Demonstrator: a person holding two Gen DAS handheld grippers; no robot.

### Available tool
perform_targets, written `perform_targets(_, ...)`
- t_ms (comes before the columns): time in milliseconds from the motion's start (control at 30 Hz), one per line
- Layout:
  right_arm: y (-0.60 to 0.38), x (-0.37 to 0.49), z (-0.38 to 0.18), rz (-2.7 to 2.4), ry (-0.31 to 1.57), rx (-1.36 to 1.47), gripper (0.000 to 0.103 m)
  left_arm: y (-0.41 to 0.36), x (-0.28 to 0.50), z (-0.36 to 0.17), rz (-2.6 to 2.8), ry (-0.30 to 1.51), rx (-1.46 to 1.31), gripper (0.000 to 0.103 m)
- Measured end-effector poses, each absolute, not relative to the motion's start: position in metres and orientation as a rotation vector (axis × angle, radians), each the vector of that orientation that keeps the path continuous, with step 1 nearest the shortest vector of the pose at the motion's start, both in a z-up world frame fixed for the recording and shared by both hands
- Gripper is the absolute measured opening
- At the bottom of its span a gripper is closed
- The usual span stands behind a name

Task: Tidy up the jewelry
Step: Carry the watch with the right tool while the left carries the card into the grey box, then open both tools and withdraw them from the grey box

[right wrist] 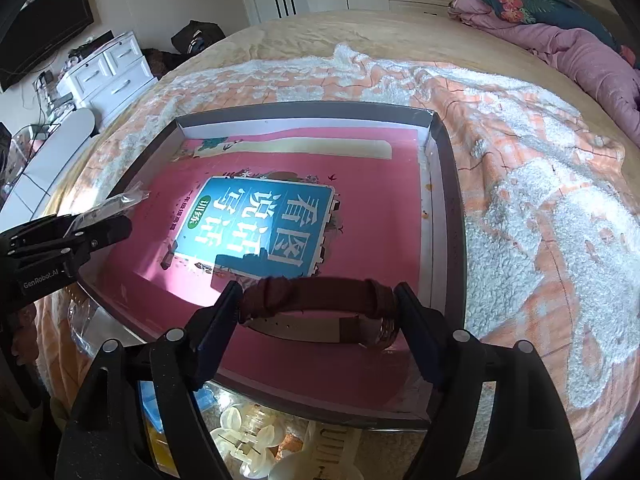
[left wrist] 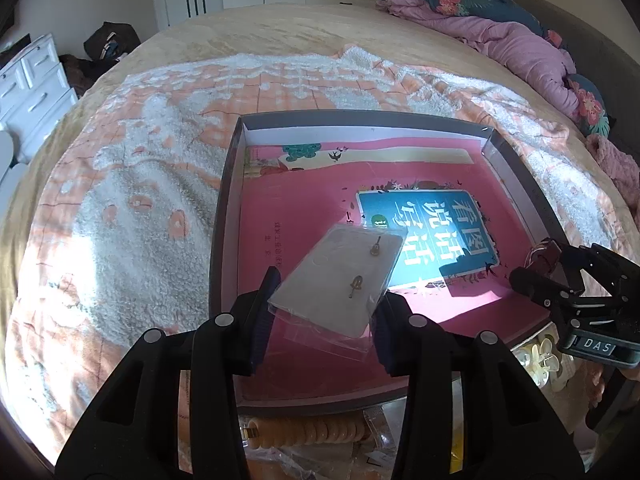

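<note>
A clear plastic bag (left wrist: 336, 276) holding a card with two small earrings hangs over the near left part of a shallow dark-walled box (left wrist: 228, 200). My left gripper (left wrist: 328, 292) is shut on the bag's lower part. A pink book with a blue title panel (right wrist: 260, 224) lines the box floor. In the right wrist view a brown leather-strap watch (right wrist: 316, 294) spans pad to pad, and my right gripper (right wrist: 318, 300) is shut on it, low over the box's near right part. Each gripper shows in the other's view: the right gripper (left wrist: 560, 280) and the left gripper (right wrist: 80, 232).
The box lies on a white-and-orange fluffy blanket (left wrist: 140, 200) spread on a bed. Cream flower hair clips (right wrist: 248, 440), an orange beaded bracelet (left wrist: 316, 428) and loose plastic bags lie at the near edge. A pink quilt (left wrist: 520, 44) is far right, white drawers (right wrist: 112, 68) far left.
</note>
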State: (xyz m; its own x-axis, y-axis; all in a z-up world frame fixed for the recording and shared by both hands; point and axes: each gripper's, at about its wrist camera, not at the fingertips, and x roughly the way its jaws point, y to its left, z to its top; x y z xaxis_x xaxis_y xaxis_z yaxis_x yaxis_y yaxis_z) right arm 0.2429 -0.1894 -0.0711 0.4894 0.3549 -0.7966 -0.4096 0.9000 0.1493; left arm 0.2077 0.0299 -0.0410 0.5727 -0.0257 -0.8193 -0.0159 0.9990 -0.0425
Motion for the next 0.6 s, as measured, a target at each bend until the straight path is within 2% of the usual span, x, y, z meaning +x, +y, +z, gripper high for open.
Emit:
perform_targets(67, -0.191, 0.241, -0.067, 0.458, 0.93, -0.059, 0.086, 0.03, 0.209, -0.043, -0.006, 0.964, -0.046, 0.034)
perform_targets(233, -0.203, 0.234, -0.052, 0.442, 0.877, -0.033, 0.091, 0.03, 0.209, -0.043, -0.009, 0.963, -0.046, 0.038)
perform_targets(300, -0.21, 0.231, -0.045, 0.435, 0.865, -0.01, 0.092, 0.031, 0.209, -0.043, -0.008, 0.961, -0.051, 0.044)
perform_targets(367, -0.217, 0.226, -0.037, 0.425, 0.846, 0.009, 0.093, 0.032, 0.208, -0.04, -0.004, 0.954, -0.056, 0.057)
perform_targets(500, -0.23, 0.213, -0.019, 0.405, 0.791, 0.036, 0.095, 0.035, 0.202, -0.031, -0.008, 0.932, -0.074, 0.061)
perform_targets(600, -0.238, 0.202, -0.006, 0.398, 0.752, 0.04, 0.096, 0.038, 0.194, -0.018, -0.01, 0.905, -0.092, 0.072)
